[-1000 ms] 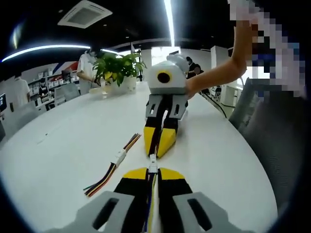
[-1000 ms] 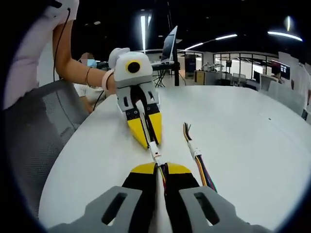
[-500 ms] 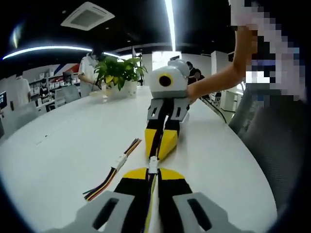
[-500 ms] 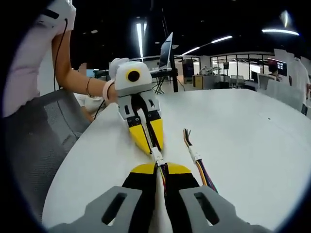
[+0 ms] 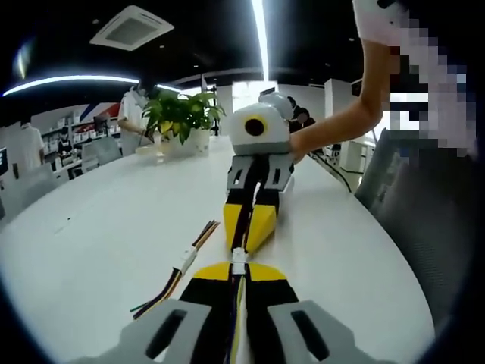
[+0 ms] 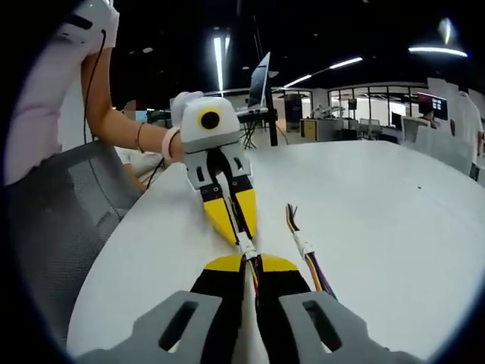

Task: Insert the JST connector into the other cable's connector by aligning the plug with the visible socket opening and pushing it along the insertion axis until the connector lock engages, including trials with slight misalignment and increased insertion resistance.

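JST connectors, two small white plastic blocks, meeting tip to tip (image 5: 239, 260) between opposed jaws above smooth white round table (image 5: 98, 227). Left gripper (image 5: 239, 270) clamped on one striped multicolour cable, right gripper (image 6: 252, 262) clamped on the other. One spare ribbon cable (image 6: 307, 254) lying flat just beside.

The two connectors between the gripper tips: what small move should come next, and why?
Probably a short, straight push of the two grippers toward each other. In the left gripper view, the left gripper and the right gripper face tip to tip on the white table, each shut on its cable, and the white connectors meet in line between them. Whether the lock has engaged cannot be told.
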`<state>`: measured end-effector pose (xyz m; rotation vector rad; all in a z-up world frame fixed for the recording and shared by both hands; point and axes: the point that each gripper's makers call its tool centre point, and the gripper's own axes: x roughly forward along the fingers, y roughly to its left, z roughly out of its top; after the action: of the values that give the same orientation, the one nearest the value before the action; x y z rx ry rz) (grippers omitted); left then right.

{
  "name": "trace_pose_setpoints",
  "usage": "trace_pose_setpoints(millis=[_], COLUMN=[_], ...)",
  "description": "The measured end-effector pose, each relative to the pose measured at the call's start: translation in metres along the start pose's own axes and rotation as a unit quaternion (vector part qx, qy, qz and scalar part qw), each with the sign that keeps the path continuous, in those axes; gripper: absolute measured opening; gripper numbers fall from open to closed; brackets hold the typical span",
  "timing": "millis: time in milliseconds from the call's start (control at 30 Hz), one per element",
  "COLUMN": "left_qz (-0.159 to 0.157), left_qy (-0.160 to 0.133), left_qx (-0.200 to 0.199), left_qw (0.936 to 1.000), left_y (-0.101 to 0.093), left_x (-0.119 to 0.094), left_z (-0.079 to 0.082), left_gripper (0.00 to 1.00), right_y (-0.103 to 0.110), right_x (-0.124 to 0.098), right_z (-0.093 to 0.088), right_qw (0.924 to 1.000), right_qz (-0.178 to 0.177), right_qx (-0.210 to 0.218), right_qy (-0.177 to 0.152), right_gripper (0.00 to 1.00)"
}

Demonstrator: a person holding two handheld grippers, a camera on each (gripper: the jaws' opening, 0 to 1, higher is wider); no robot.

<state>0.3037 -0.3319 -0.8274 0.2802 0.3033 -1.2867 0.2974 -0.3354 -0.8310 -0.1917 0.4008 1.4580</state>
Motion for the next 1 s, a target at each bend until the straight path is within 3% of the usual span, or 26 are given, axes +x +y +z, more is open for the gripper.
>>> trace_pose_setpoints(millis=[700,1000], left_qz=[0.013,-0.001], left_qy=[0.0,0.021], left_qx=[-0.016,-0.01], left_qw=[0.9998,0.9997], left_y=[0.014,0.006], left_x=[0.003,0.005], left_z=[-0.005,-0.018], left_gripper=[0.0,0.0], right_y=[-0.018,-0.009], right_x=[0.004,0.007], right_z=[-0.004,-0.011], right_qw=[0.9992,0.9992], right_qz=[-0.039,-0.036], right_qx=[0.0,-0.009], right_qy=[0.0,0.013], right_gripper=[0.03,0.04])
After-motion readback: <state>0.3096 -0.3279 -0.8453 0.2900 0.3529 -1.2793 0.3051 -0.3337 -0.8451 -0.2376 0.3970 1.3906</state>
